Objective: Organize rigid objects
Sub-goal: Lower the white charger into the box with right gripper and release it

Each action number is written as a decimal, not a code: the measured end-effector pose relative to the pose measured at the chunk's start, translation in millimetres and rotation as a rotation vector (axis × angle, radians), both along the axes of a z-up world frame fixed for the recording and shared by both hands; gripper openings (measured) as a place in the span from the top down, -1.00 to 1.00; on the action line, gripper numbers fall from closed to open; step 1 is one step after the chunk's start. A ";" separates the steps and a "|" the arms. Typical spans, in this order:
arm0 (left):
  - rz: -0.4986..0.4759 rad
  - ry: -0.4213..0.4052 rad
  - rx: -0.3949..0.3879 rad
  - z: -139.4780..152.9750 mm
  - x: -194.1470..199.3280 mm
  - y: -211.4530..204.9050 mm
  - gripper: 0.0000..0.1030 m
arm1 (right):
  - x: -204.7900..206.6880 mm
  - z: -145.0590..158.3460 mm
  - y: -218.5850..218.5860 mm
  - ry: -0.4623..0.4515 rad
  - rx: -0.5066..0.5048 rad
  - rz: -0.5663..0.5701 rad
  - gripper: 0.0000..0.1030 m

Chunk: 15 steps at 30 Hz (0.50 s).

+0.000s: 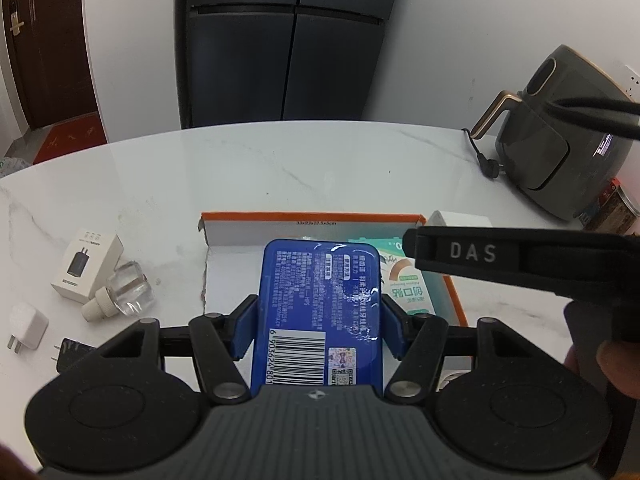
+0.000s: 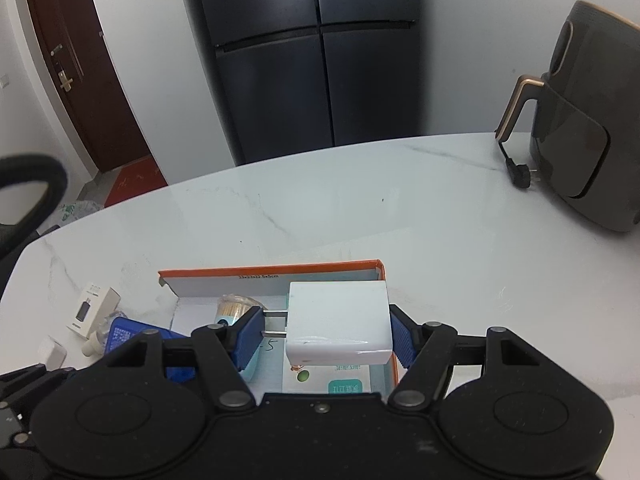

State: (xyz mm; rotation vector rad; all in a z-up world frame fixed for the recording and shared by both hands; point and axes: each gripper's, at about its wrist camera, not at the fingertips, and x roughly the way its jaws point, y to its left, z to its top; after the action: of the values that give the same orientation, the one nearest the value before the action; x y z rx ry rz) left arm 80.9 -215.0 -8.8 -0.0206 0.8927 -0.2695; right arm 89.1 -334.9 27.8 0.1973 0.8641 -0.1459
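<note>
White marble covers the counter, with a dark refrigerator against the wall behind it and a brown door off to the left.

From the left wrist view, the left gripper has its jaws clamped on a blue packet with a barcode, pads pressing both long edges. The packet hangs over the near part of an orange-edged cardboard tray. Inside the tray, just right of the packet, lies a mint-green plaster box. Part of the right gripper, a black bar marked DAS, crosses above the tray's right side. Left of the tray on the counter sit a white charger box, a clear bottle lying on its side, a small white plug and a black plug. A dark air fryer stands at the far right, its cord plug resting beside it.

From the right wrist view, the right gripper grips a white power adapter, its 2 prongs pointing left against the left pad, the body touching the right pad. The adapter hangs over the tray, above the green box. A toothpick jar lies in the tray's left half. The blue packet shows at lower left, and the charger box stays outside the tray. The air fryer stands at the counter's right edge.
</note>
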 end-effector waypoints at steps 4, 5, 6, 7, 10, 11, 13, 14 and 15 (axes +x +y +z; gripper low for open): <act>0.002 0.017 0.001 -4.0 3.1 -0.8 -0.23 | 11.2 -9.7 1.5 0.019 -0.009 0.015 -0.54; 0.000 0.021 0.001 -4.6 4.1 -1.7 -0.23 | 14.5 -12.2 1.1 0.022 -0.004 0.018 -0.54; -0.002 0.022 0.005 -5.6 5.0 -2.6 -0.23 | 18.0 -14.3 0.7 0.024 0.000 0.021 -0.54; -0.004 0.024 0.010 -7.2 5.8 -3.3 -0.23 | 21.6 -16.4 0.6 0.028 0.000 0.026 -0.55; -0.001 0.039 0.013 -12.3 9.4 -5.1 -0.23 | 26.6 -17.5 -1.5 0.009 -0.012 0.036 -0.57; -0.003 0.042 0.013 -13.5 10.1 -6.0 -0.23 | 25.7 -15.6 -3.8 0.001 -0.007 0.035 -0.57; -0.009 0.046 0.013 -15.8 10.7 -8.8 -0.23 | 18.6 -8.8 -10.5 -0.028 0.015 0.021 -0.57; -0.013 0.048 0.013 -16.9 11.1 -10.6 -0.23 | 13.8 -4.7 -14.3 -0.042 0.026 0.013 -0.57; -0.018 0.051 0.014 -18.2 11.7 -12.8 -0.23 | 8.0 -0.5 -18.3 -0.055 0.035 0.001 -0.57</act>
State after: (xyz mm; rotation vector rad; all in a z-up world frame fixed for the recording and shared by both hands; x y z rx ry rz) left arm 92.6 -227.8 -27.0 -0.0062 0.9457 -0.2806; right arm 97.1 -353.2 27.3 0.2322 0.8127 -0.1240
